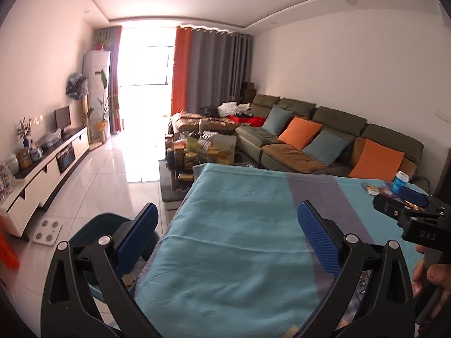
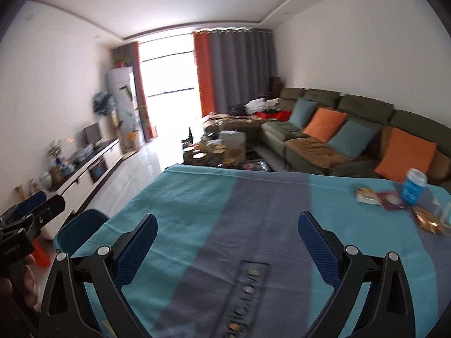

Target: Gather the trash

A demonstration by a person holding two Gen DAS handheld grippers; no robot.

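Observation:
Trash lies at the far right of a table under a teal and grey cloth (image 2: 197, 197): a blue and white paper cup (image 2: 414, 187), a pale snack wrapper (image 2: 366, 194), a dark red wrapper (image 2: 390, 201) and a crumpled gold wrapper (image 2: 428, 221). My right gripper (image 2: 227, 232) hovers open over the cloth's grey stripe, well short of the trash. Over the table's left edge, my left gripper (image 1: 227, 222) is open and holds nothing. The cup (image 1: 400, 181) and wrappers (image 1: 372, 189) appear at the right of the left wrist view, partly behind the right gripper's body (image 1: 411, 217).
A dark teal bin (image 2: 79, 229) stands on the floor by the table's left side. An olive sofa (image 1: 324, 138) with orange and blue cushions runs along the right wall. A cluttered coffee table (image 1: 197, 152) sits beyond, and a white TV cabinet (image 1: 48, 169) lines the left wall.

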